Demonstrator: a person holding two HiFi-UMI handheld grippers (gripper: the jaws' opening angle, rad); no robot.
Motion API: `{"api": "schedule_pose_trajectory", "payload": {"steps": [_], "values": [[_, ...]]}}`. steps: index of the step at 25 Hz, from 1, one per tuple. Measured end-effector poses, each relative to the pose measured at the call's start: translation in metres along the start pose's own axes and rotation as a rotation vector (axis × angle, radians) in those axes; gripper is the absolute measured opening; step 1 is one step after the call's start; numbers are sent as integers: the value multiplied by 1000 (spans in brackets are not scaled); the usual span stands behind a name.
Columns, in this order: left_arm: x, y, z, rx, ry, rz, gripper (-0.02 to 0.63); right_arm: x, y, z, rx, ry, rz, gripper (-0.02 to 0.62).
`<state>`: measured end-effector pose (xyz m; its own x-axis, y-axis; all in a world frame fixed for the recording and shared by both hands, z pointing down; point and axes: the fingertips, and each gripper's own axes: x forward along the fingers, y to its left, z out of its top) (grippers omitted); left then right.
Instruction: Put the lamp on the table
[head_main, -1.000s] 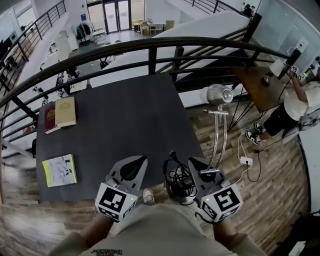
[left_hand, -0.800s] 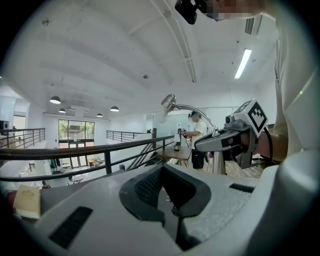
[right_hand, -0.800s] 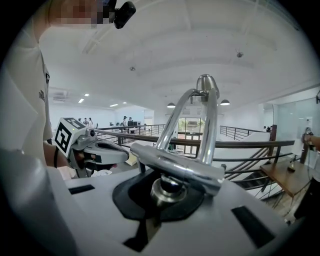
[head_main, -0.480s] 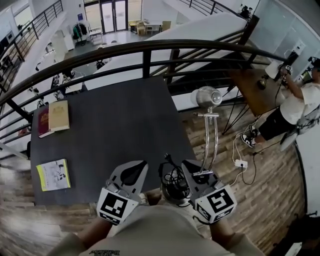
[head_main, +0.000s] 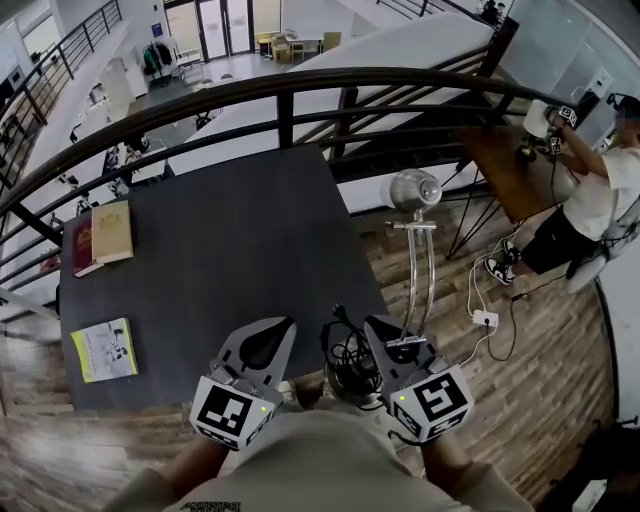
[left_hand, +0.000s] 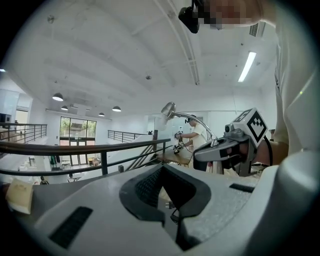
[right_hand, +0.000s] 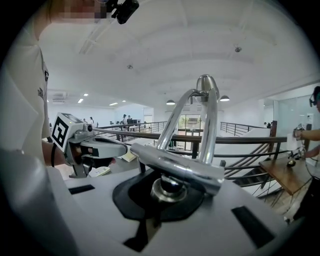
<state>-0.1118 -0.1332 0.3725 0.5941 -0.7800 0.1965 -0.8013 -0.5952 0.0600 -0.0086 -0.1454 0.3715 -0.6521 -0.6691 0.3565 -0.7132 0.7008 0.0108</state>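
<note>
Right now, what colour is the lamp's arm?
The lamp's arm is shiny chrome silver; the right gripper view shows it best.

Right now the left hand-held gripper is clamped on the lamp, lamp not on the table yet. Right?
No: the right hand-held gripper is clamped on the lamp, per the right gripper view. Lamp not on the table yet.

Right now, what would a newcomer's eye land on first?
The chrome desk lamp stands out. It hangs just off the dark table's right edge, its stem clamped in the right gripper, with its black cord bunched beside it. The left gripper alongside holds nothing. Books lie at the table's left edge, and a black railing curves behind it.
</note>
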Motion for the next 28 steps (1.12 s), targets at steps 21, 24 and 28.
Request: {"api": "schedule_pose_trajectory", "payload": {"steps": [21,24,28], "values": [[140,45,5,7,-151,54,5,94,-106,-14,-78,-76,-130,-2],[163,50,-17,-21,-137,42,5,114,-119,-30,-73,-91,-132,-3],[186,59,-52,-41,-87,43,5,139,-127,-49,-83,-116,-126,-2]]}}
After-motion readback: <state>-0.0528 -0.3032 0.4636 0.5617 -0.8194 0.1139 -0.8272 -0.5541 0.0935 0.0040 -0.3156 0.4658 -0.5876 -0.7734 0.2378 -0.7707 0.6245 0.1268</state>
